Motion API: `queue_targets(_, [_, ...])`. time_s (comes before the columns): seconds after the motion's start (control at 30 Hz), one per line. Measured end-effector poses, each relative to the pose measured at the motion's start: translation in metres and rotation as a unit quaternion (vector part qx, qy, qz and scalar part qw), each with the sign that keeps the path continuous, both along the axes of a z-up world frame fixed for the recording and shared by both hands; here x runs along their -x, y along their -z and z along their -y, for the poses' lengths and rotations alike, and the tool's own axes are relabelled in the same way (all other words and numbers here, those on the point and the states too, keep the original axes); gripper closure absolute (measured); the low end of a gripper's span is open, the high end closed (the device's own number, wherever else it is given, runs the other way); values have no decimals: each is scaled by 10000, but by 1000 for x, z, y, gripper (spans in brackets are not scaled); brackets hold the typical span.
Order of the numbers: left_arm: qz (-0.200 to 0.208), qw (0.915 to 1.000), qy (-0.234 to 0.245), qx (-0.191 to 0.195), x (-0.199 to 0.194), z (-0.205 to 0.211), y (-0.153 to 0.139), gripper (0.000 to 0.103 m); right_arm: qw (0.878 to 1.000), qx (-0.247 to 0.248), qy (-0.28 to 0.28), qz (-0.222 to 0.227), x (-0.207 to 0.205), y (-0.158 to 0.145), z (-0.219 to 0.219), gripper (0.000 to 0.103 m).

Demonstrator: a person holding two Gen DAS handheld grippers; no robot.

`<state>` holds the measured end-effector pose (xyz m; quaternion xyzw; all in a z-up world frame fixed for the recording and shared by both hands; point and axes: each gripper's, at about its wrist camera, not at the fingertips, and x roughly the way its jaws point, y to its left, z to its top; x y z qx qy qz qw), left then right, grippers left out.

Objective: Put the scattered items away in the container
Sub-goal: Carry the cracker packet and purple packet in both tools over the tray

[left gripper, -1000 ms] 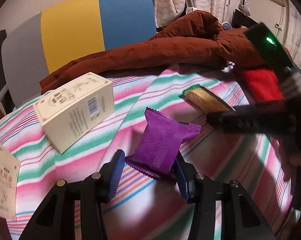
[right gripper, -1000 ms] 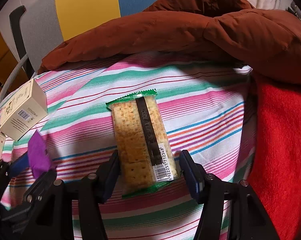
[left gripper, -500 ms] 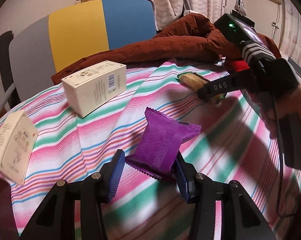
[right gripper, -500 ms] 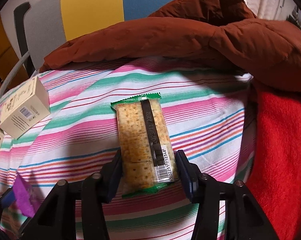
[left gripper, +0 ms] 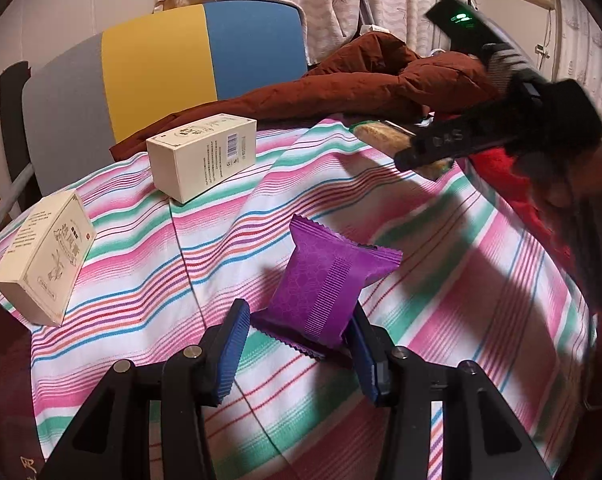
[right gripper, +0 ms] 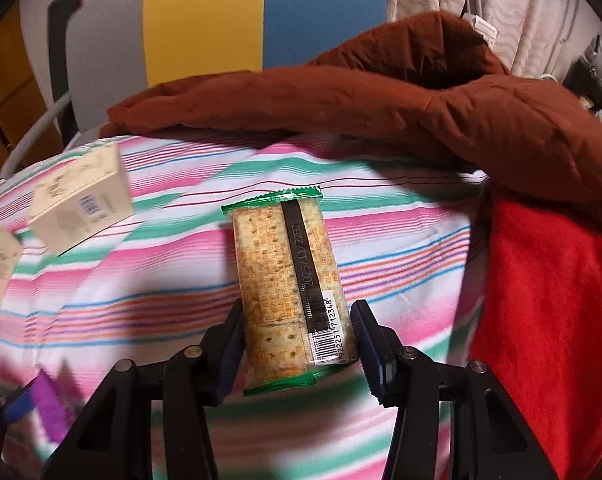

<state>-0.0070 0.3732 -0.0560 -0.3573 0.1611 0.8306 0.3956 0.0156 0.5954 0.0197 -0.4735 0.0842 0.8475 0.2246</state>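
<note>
Purple and crinkled, the snack packet sat pinched between the left gripper's blue fingers, above the striped cloth. The right gripper had its fingers pressed on the sides of a cracker pack, its far end above the cloth. Farther back lay two cream boxes, then a brown jacket and a red cloth.
</note>
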Motion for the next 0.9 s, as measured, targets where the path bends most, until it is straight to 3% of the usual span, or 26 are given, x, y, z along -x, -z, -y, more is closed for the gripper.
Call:
queue_targets(0.17, [88, 9999, -4, -113, -3, 9, -1, 54, 9994, 312, 76, -89, -37, 13, 17, 51])
queue_targets(0.23, [132, 9998, -13, -162, -5, 14, -1, 54, 9990, 427, 85, -117, -27, 27, 28, 51])
queue_targets(0.4, [242, 9992, -100, -316, -13, 31, -5, 54, 9979, 590, 19, -251, -40, 25, 52, 51])
queue_targets(0.57, [668, 9955, -371, -561, -15, 60, -7, 54, 9953, 866, -136, -403, -49, 21, 90, 51])
queue_targets(0.77, [597, 9941, -197, -886, -40, 93, -26, 54, 9960, 656, -458, -410, -46, 22, 129, 51])
queue_targets(0.9, [488, 9948, -125, -883, -55, 106, -37, 54, 9946, 739, -570, -455, -50, 19, 147, 51])
